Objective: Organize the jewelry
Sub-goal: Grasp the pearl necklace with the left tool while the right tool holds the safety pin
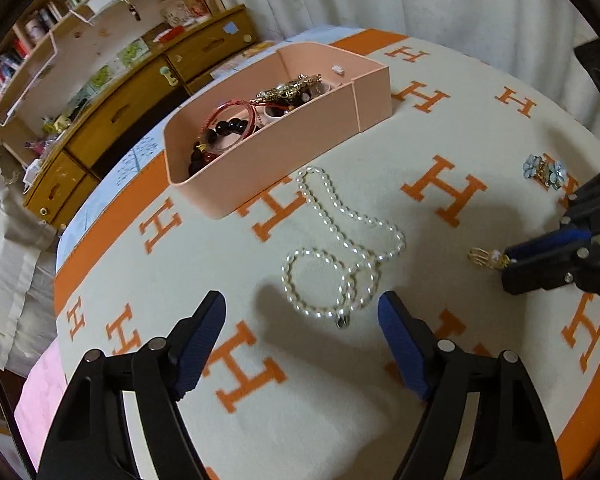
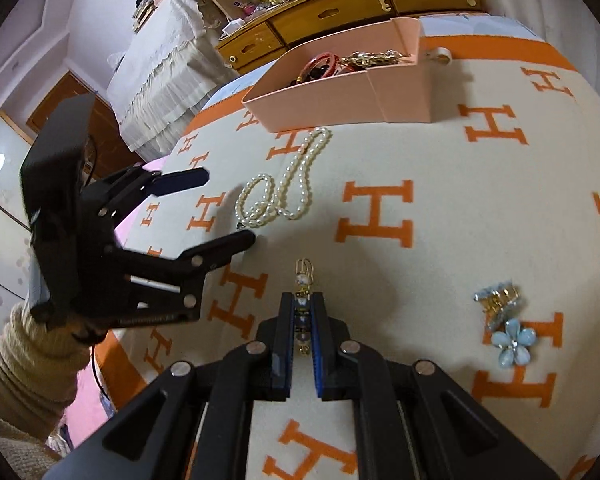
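A pearl necklace lies coiled on the cream blanket with orange H marks; it also shows in the right wrist view. My left gripper is open, just short of the necklace, its jaws wide on either side of the near loop. My right gripper is shut on a gold beaded earring whose gold hook sticks out past the fingertips; the earring also shows in the left wrist view. A pink jewelry box behind the necklace holds bracelets and beads.
Blue flower earrings lie on the blanket to the right, seen also in the right wrist view. Wooden drawers and shelves stand beyond the bed's far edge. The blanket's orange border marks the left edge.
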The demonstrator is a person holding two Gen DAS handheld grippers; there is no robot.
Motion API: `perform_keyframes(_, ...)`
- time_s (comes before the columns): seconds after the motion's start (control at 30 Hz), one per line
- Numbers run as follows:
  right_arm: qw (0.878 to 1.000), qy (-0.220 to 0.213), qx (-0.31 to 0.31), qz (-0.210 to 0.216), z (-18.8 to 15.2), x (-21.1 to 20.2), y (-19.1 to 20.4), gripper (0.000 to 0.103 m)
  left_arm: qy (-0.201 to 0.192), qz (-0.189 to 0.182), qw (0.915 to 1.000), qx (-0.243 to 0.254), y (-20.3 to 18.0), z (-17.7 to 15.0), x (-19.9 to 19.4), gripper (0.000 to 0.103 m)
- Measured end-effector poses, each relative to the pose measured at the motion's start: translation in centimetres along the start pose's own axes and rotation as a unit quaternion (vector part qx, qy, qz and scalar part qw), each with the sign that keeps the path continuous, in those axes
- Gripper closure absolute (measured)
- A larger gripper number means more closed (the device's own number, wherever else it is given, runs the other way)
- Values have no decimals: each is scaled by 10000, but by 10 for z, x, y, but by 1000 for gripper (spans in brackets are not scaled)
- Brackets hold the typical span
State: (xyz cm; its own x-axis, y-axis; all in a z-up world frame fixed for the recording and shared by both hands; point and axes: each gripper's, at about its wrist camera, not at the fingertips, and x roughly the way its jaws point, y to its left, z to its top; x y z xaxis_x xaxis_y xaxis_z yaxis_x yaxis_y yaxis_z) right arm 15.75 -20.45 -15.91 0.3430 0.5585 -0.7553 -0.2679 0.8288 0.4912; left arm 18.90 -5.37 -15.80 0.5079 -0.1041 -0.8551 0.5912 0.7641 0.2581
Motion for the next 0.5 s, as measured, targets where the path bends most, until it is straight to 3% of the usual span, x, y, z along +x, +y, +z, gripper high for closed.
perform_keyframes(0.13,10000,-28,51,71,1,0,-4,96,192,-235,9995,89,-1,12,5,38)
perform_keyframes(0.5,9993,-123,223,256,3,-1,-13,96,838,-918,9914,-399,11,27,21,47)
